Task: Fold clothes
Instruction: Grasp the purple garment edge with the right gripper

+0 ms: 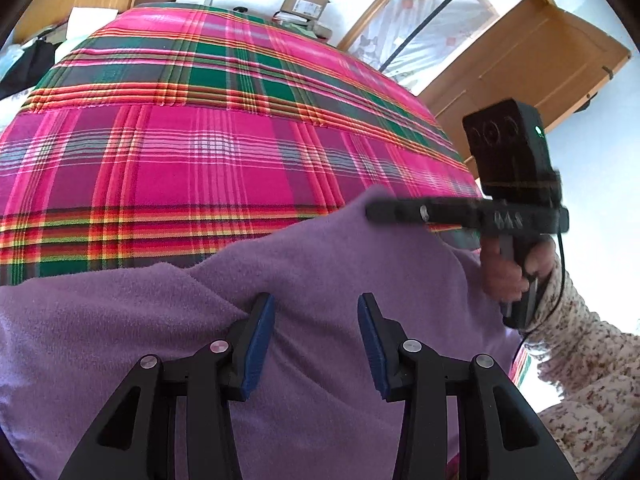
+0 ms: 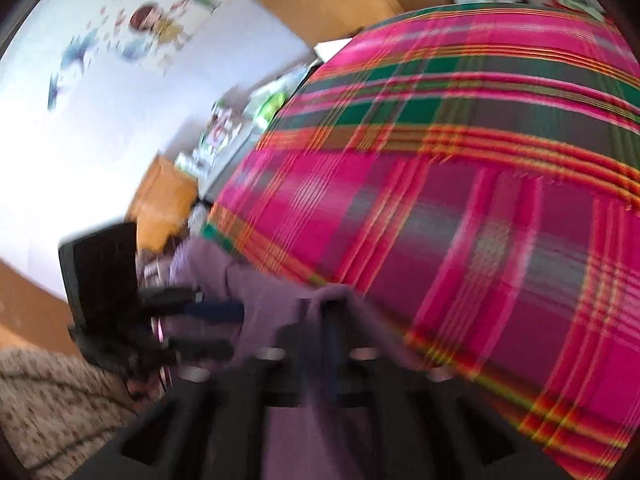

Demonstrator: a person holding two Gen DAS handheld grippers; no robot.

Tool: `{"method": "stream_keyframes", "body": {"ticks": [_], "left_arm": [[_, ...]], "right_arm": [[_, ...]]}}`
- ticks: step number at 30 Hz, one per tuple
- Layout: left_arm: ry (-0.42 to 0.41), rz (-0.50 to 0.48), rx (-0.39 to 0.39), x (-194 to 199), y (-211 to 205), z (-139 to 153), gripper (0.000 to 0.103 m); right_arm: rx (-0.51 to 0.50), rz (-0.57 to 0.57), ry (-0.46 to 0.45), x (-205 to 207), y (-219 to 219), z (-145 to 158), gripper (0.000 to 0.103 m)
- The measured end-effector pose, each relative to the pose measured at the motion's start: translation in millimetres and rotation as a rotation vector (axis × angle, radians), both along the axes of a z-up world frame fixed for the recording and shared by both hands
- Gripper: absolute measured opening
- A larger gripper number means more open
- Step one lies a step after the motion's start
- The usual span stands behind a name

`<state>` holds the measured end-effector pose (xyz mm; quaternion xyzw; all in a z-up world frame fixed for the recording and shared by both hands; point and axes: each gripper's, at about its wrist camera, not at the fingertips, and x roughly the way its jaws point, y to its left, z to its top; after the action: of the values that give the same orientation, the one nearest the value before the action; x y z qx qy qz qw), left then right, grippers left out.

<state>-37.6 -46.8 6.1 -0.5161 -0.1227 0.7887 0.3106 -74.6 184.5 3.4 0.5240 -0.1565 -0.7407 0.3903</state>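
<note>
Pink, green and orange plaid cloth (image 1: pixel 208 152) covers the wide surface, with wooden doors (image 1: pixel 532 68) and cardboard boxes (image 1: pixel 306 2) behind it. On its near edge lies the purple fleece garment (image 1: pixel 320 280), soft and wrinkled. The left gripper (image 1: pixel 316 344) hangs just above this fleece with its blue pads (image 1: pixel 260 352) wide apart and nothing between them. The right gripper (image 2: pixel 320 320), held by a hand (image 1: pixel 506 276) in a speckled sleeve (image 1: pixel 592 360), has its fingers pressed together on a raised fold of the fleece; that view is blurred.
</note>
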Motion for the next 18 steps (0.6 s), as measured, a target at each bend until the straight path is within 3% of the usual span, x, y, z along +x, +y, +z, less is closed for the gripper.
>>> {"method": "stream_keyframes", "body": {"ticks": [8, 18], "left_arm": [[-0.005, 0.036, 0.004, 5, -21, 3, 0.045], [0.041, 0.366, -0.115, 4, -108, 24, 0.045]], "right_arm": [[-0.018, -0.052, -0.038, -5, 7, -12, 0.003], [-0.033, -0.066, -0.063, -6, 5, -18, 0.005]]}}
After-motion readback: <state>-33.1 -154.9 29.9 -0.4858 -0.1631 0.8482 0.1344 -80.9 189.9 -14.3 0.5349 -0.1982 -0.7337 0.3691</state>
